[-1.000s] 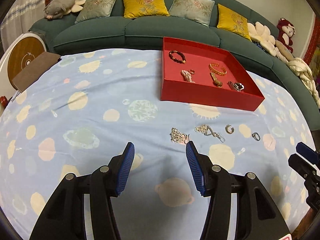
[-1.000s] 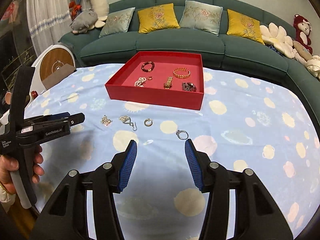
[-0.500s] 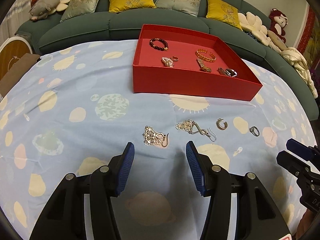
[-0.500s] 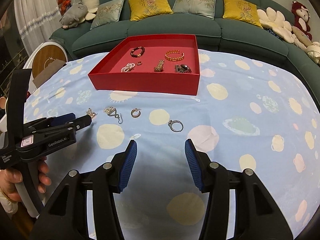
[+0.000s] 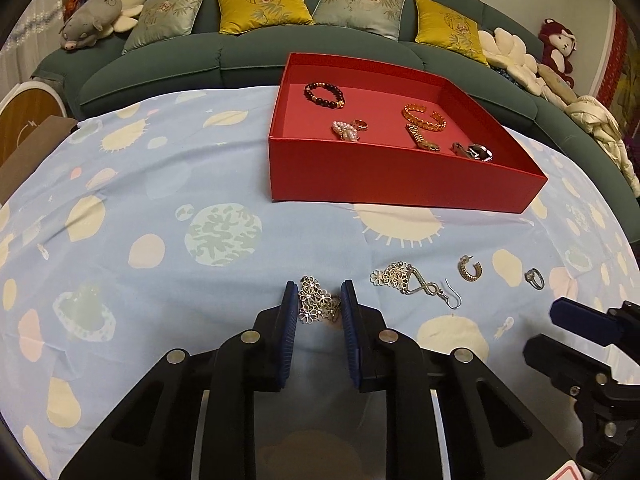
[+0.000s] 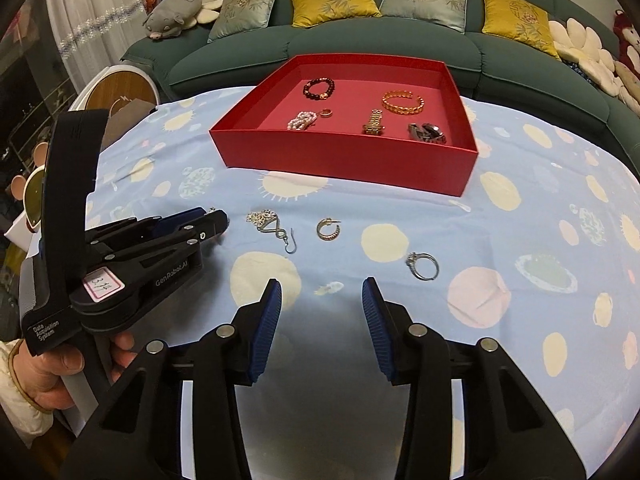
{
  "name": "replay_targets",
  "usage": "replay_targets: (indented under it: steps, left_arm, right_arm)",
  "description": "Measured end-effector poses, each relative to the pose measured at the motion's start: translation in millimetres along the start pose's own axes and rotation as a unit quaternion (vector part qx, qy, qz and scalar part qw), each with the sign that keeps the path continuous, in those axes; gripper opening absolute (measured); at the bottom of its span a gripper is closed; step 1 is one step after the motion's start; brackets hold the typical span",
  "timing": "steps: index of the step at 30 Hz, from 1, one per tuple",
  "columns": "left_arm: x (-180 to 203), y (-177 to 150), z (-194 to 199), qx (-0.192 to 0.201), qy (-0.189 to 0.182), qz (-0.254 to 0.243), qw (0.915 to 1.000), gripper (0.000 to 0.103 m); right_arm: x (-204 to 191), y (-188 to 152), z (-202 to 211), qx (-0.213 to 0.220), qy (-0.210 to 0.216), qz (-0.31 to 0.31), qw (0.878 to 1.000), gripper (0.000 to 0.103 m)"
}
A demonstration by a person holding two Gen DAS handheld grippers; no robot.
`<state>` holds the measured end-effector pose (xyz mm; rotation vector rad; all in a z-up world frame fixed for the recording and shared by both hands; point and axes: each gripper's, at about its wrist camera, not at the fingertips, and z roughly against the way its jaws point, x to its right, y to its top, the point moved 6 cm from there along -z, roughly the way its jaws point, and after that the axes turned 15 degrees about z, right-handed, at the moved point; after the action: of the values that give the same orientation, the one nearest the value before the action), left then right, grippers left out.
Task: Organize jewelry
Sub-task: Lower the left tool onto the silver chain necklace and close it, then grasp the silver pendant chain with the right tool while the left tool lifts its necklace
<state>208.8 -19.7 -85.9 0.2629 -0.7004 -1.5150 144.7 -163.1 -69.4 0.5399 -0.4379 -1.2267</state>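
Left wrist: ribbed blue hand-held gripper (image 5: 320,304) pads flank filigree flower earring (image 5: 314,301).

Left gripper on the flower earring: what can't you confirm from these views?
- Pad contact: left wrist view shows the left gripper fingers flanking the flower earring; touching or a gap, unclear.
- Right wrist view: the gripper's own body hides that earring.
- Earring's lower end, with the hook: blurred, partly behind the right finger.

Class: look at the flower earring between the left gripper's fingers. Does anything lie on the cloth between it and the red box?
Nothing visible does. Between the flower earring at the left gripper and the red box lies bare tablecloth; the other loose pieces sit off to the right.
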Motion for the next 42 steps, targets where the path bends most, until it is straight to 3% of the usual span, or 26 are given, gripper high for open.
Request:
replay_targets:
  steps: [2,3,4,24,30,32,34,35,42]
  left_arm:
    - [0.2,0.6,2.1,0.0,-0.004,0.001,1.0,0.015]
    - [0.0,2.0,4.6,0.002,-0.006,0.001,1.0,0.004]
    - [-0.9,3.2,6.6,-0.002,-0.009,0.003,1.0,0.003]
    - [-35.8,6.0,35.5,0.002,-0.021,0.023,0.9995,0.003]
    - [-39.2,5.0,40.1,0.002,-0.025,0.023,0.9994,0.003]
    - [-39.7,4.8,40.5,0.003,-0.024,0.024,0.9994,0.003]
    - [-40.7,5.1,40.7,0.003,-0.025,0.026,0.9993,0.003]
    - [-40.8,5.5,40.8,0.002,-0.026,0.027,0.9993,0.003]
    - [-40.0,9.7,47.1,0.009,-0.034,0.03,0.9989,0.003]
  right_arm:
    - [-3.8,6.0,-6.8,0.0,0.008,0.001,1.0,0.035]
    - [-5.8,9.1,-9.2,0.002,0.009,0.003,1.0,0.035]
    - [-7.1,11.8,-10.7,0.004,0.009,0.005,1.0,0.035]
    - [-19.3,28.5,-50.8,0.0,0.008,0.031,0.999,0.034]
    - [-21.5,29.2,-58.0,-0.001,0.001,0.042,0.999,0.022]
    - [-20.6,29.4,-58.5,-0.001,-0.001,0.045,0.999,0.009]
    - [-20.3,29.0,-58.3,-0.001,-0.002,0.045,0.999,0.007]
    - [-20.7,28.7,-57.6,0.0,-0.001,0.045,0.999,0.0]
    - [-24.5,35.1,-40.8,0.014,0.009,0.045,0.999,0.001]
